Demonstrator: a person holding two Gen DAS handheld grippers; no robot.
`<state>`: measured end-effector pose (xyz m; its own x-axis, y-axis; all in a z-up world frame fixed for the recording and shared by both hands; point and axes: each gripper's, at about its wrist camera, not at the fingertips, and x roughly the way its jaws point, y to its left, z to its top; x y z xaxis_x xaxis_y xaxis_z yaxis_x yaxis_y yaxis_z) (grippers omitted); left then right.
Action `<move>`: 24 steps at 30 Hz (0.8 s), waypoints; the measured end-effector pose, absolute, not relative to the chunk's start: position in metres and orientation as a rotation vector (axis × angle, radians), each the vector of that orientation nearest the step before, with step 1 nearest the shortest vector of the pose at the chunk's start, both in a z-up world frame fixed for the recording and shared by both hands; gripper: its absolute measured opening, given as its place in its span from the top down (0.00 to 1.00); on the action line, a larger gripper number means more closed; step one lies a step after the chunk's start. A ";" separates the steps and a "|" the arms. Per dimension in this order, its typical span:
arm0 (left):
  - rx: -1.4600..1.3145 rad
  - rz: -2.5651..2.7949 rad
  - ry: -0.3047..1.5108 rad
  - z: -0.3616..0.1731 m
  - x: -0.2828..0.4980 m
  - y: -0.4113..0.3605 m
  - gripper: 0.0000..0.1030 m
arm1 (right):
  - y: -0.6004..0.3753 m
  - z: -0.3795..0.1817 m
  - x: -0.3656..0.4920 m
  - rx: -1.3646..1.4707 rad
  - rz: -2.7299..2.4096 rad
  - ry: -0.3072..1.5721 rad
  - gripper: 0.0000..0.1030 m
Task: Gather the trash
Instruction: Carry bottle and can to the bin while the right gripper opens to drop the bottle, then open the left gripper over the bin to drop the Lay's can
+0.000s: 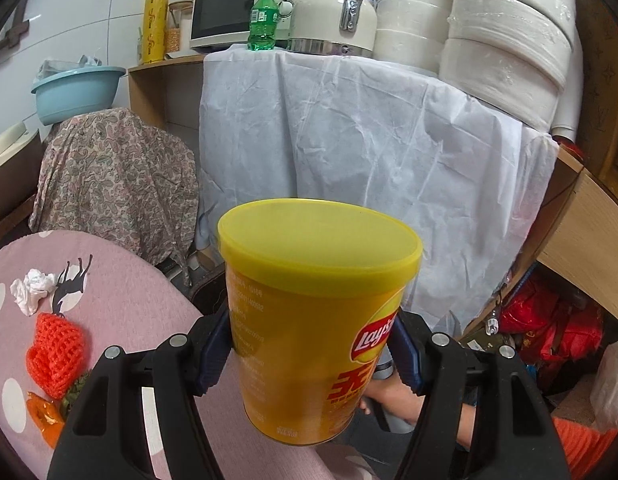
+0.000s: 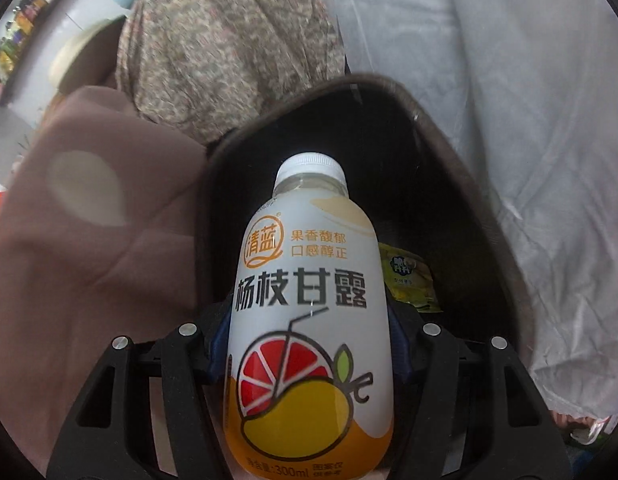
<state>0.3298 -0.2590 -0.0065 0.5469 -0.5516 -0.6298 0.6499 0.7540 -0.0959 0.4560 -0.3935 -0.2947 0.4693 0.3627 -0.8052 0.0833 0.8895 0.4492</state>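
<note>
Bottle sits pinched in the right gripper, long axis running up the frame, cap aimed into the dark bin directly beyond. Left gripper clamps the yellow chip can at lower centre; crumpled tissue lies at far left.

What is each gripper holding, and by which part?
The left gripper clamps the yellow chip can by its sides, mid-body. The right gripper clamps the juice bottle around its lower body.
</note>
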 end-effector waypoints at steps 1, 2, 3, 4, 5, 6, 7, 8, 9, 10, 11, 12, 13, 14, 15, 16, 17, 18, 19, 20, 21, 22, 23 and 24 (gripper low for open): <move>0.152 -0.714 0.692 -0.007 0.332 -0.260 0.35 | -0.393 -0.299 0.459 0.471 0.180 1.083 0.38; 0.150 -0.708 0.697 -0.009 0.336 -0.261 0.35 | -0.394 -0.303 0.458 0.474 0.181 1.087 0.33; 0.147 -0.701 0.702 -0.011 0.339 -0.262 0.35 | -0.393 -0.305 0.460 0.473 0.178 1.085 0.30; 0.145 -0.698 0.708 -0.012 0.342 -0.263 0.35 | -0.393 -0.305 0.459 0.469 0.174 1.080 0.28; 0.143 -0.696 0.712 -0.013 0.344 -0.264 0.35 | -0.393 -0.303 0.457 0.466 0.173 1.073 0.27; 0.142 -0.693 0.714 -0.014 0.346 -0.265 0.35 | -0.394 -0.301 0.455 0.466 0.172 1.064 0.27; 0.142 -0.691 0.717 -0.015 0.348 -0.267 0.35 | -0.394 -0.299 0.451 0.467 0.172 1.057 0.27; 0.142 -0.689 0.721 -0.017 0.350 -0.268 0.35 | -0.394 -0.296 0.448 0.467 0.175 1.047 0.27; 0.141 -0.685 0.726 -0.018 0.352 -0.270 0.35 | -0.393 -0.291 0.445 0.463 0.175 1.033 0.27; 0.139 -0.681 0.731 -0.020 0.354 -0.272 0.35 | -0.394 -0.285 0.437 0.452 0.167 1.014 0.27; 0.137 -0.676 0.740 -0.022 0.357 -0.275 0.35 | -0.396 -0.278 0.428 0.437 0.156 0.997 0.27; 0.134 -0.673 0.747 -0.023 0.360 -0.278 0.35 | -0.397 -0.273 0.423 0.431 0.151 0.984 0.27; 0.130 -0.666 0.761 -0.026 0.364 -0.282 0.35 | -0.400 -0.264 0.413 0.422 0.141 0.961 0.25; 0.130 -0.662 0.769 -0.028 0.367 -0.286 0.35 | -0.404 -0.257 0.405 0.413 0.129 0.947 0.23; 0.137 -0.654 0.778 -0.030 0.370 -0.291 0.35 | -0.407 -0.249 0.396 0.399 0.112 0.929 0.22; 0.145 -0.647 0.788 -0.033 0.373 -0.295 0.35 | -0.410 -0.244 0.390 0.390 0.099 0.915 0.21; 0.153 -0.640 0.801 -0.037 0.376 -0.300 0.35 | -0.415 -0.238 0.381 0.381 0.084 0.901 0.20; 0.157 -0.635 0.818 -0.041 0.380 -0.304 0.35 | -0.421 -0.232 0.372 0.376 0.067 0.888 0.19; 0.159 -0.627 0.839 -0.046 0.384 -0.309 0.35 | -0.426 -0.228 0.367 0.378 0.055 0.883 0.19; 0.163 -0.621 0.856 -0.051 0.388 -0.314 0.35 | -0.432 -0.224 0.359 0.385 0.035 0.877 0.19; 0.172 -0.614 0.880 -0.057 0.393 -0.320 0.35 | -0.436 -0.222 0.354 0.389 0.027 0.874 0.19; 0.179 -0.611 0.894 -0.061 0.395 -0.324 0.35 | -0.443 -0.219 0.345 0.394 0.013 0.865 0.19; 0.185 -0.603 0.911 -0.066 0.397 -0.328 0.35 | -0.448 -0.216 0.339 0.393 0.004 0.859 0.19; 0.190 -0.593 0.934 -0.072 0.401 -0.334 0.35 | -0.452 -0.214 0.331 0.385 -0.009 0.850 0.19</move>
<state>0.4007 -0.3336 -0.0719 0.4495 -0.3963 -0.8005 0.5562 0.8254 -0.0963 0.3313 -0.4517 -0.2142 0.6642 0.1446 -0.7334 0.1598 0.9310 0.3283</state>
